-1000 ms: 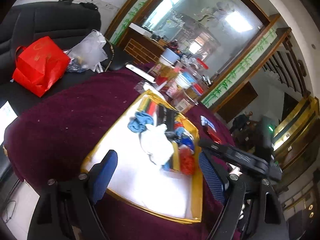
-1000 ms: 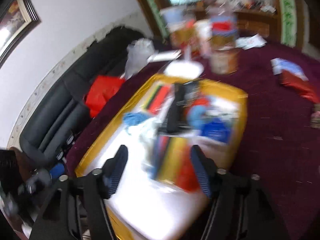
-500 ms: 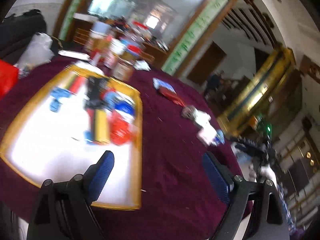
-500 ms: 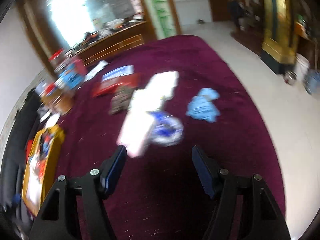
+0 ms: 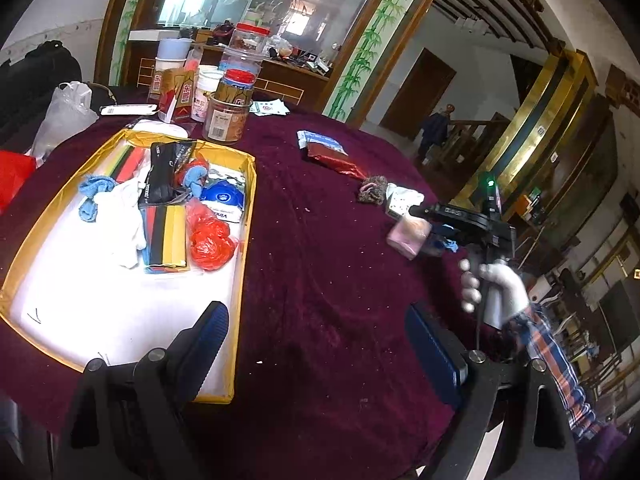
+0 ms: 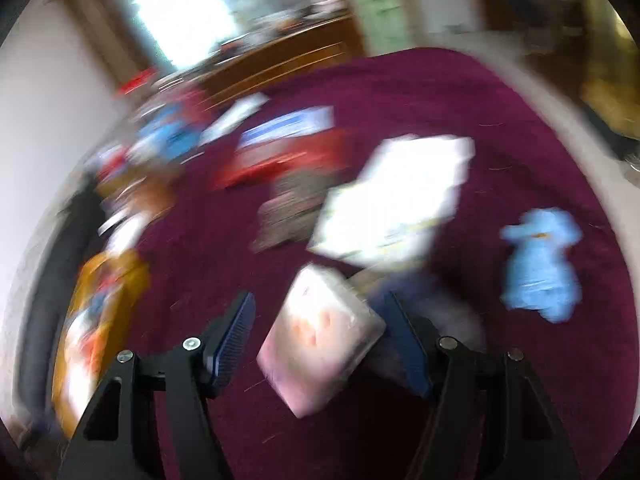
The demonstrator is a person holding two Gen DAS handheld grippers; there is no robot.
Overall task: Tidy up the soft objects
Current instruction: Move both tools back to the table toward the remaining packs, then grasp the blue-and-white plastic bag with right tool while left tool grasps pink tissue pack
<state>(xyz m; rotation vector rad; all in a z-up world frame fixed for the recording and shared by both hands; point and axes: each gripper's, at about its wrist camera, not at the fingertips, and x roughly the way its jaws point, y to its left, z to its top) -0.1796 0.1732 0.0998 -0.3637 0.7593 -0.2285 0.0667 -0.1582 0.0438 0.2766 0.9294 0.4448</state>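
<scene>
Maroon-clothed tabletop (image 5: pixel 320 264) before a mirrored wall. Left of frame, a yellow-rimmed tray (image 5: pixel 245 248) holds a blue cloth (image 5: pixel 93 194), a white cloth (image 5: pixel 122 216), a red bag (image 5: pixel 210 236) and a blue packet lettered "VINDA" (image 5: pixel 224 202). Left claw (image 5: pixel 316 340) spread, empty. Right claw (image 6: pixel 320 334) spread around a pink packet (image 6: pixel 320 340), its contact unclear through blur.

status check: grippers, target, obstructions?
Left hand-held gripper open, empty. Right hand-held gripper open around pink packet, no grip. White packet just beyond.
</scene>
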